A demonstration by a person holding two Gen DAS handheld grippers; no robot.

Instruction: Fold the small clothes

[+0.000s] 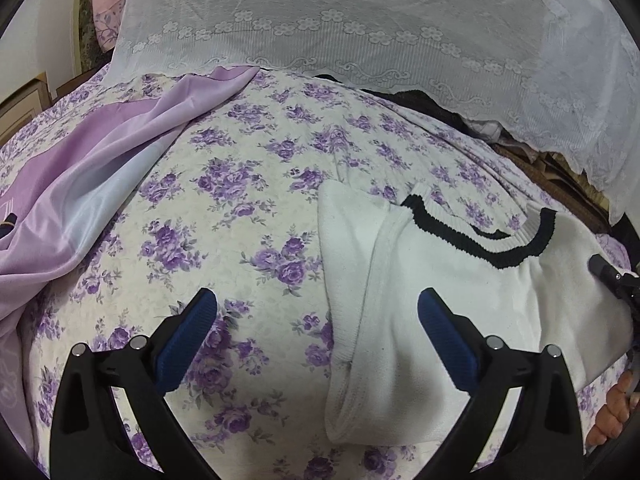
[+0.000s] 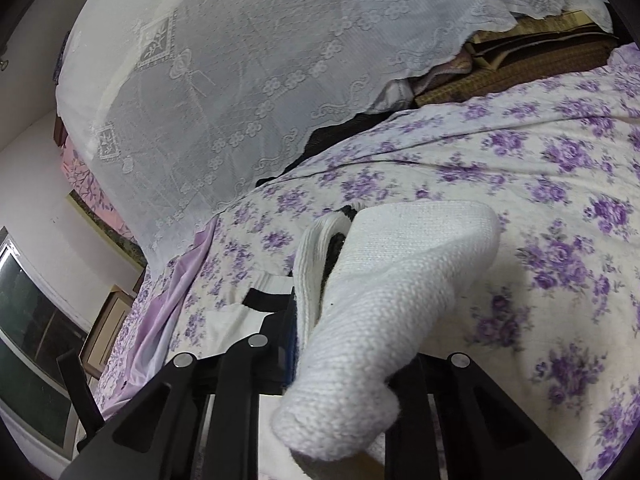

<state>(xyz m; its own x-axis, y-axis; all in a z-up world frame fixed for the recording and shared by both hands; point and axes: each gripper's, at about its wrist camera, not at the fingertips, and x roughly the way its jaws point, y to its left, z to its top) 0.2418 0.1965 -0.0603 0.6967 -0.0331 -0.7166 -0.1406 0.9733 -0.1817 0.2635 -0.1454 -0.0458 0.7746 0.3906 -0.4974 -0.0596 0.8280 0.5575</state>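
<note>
- Bed [image 1: 248, 184], covered by a cream sheet printed with purple roses, filled most of both views.
- White lace cloth [image 1: 360, 20] hung behind the bed, its scalloped hem just above the sheet's far edge.
- Lilac satin garment [image 1: 92, 184] lay rumpled on the bed's left side, well apart from the sweater.
- White knit sweater [image 1: 460, 280] with a black-trimmed neckline lay on the sheet at right in the left wrist view; one sleeve was folded in along its left edge.
- Left hand-held gripper [image 1: 318, 336] hovered over the sweater's left edge, blue pads wide apart, holding nothing; one pad stood over bare sheet, the other over the knit.
- Right hand-held gripper [image 2: 320, 340] was pinched on a thick fold of the sweater [image 2: 384, 300], lifted clear of the sheet; the knit draped over and hid most of the jaws.
- Fingertips [image 1: 612, 412] of a hand showed at the left view's lower right edge.
</note>
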